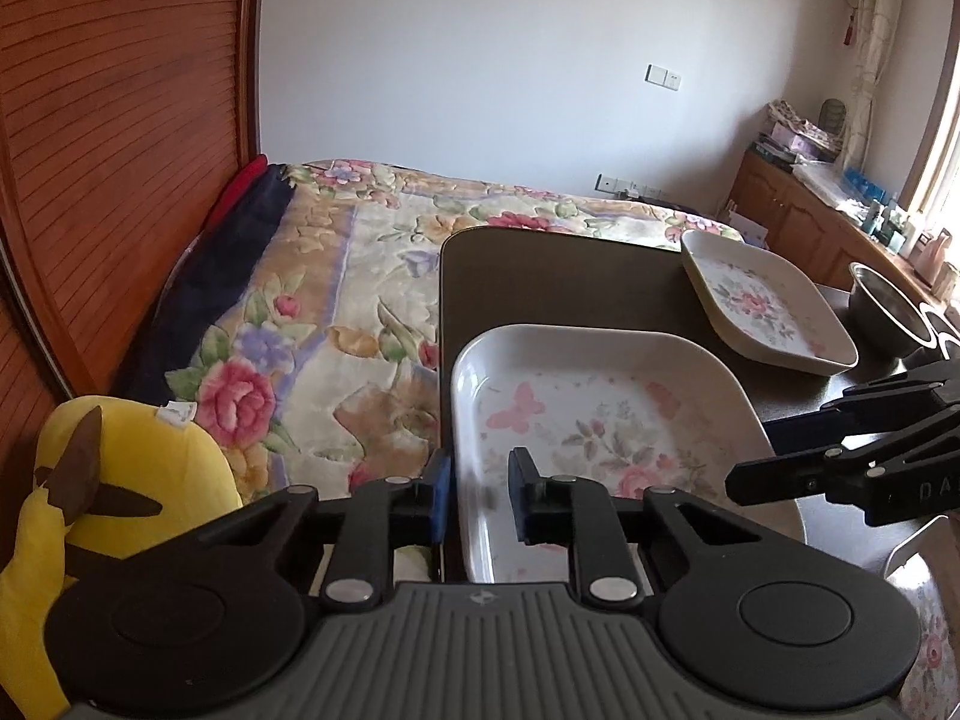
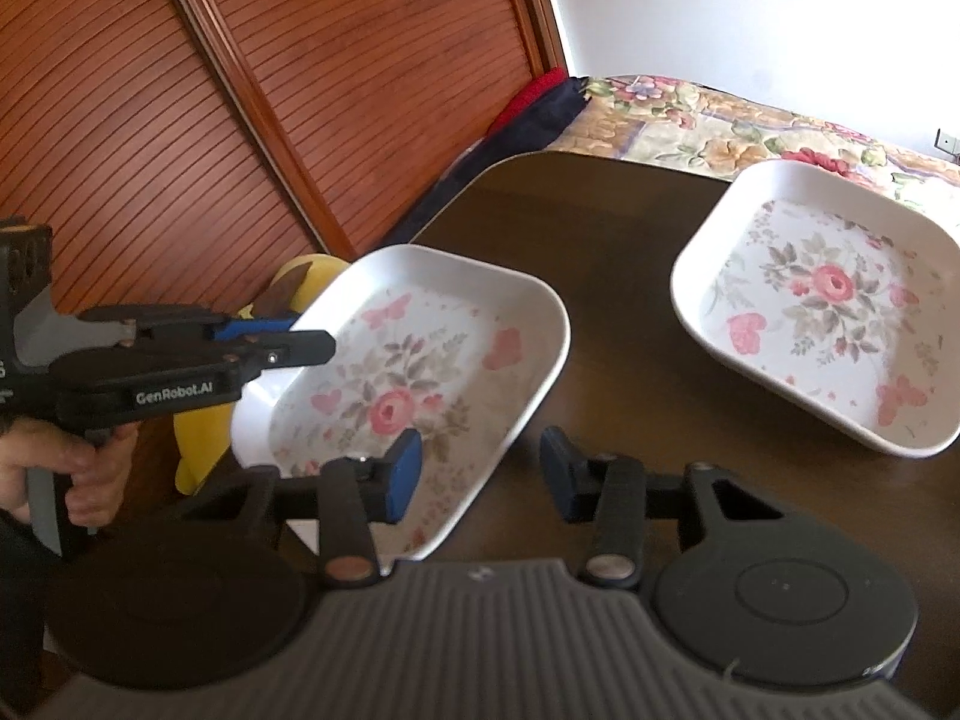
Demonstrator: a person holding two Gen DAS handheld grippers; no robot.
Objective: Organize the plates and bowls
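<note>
- The table (image 1: pixel 570 276) is the landmark; its far and left edges meet the bed (image 1: pixel 372 252).
- The near plate (image 1: pixel 600 408) lies at the table's near left corner, its rim hanging over the left edge.
- The far plate (image 1: pixel 768 306) lies on the table behind and to the right of the near plate, well apart from it.
- A metal bowl (image 1: pixel 888 306) stands on the table just right of the far plate.
- A plush toy (image 1: pixel 120 468) lies left of the table, beside the near plate's corner.

You face a white wall (image 1: pixel 480 60) beyond a floral-blanketed bed (image 1: pixel 372 276), slatted wooden doors (image 1: pixel 120 150) at left, daylight from a right-hand window (image 1: pixel 942 138).
</note>
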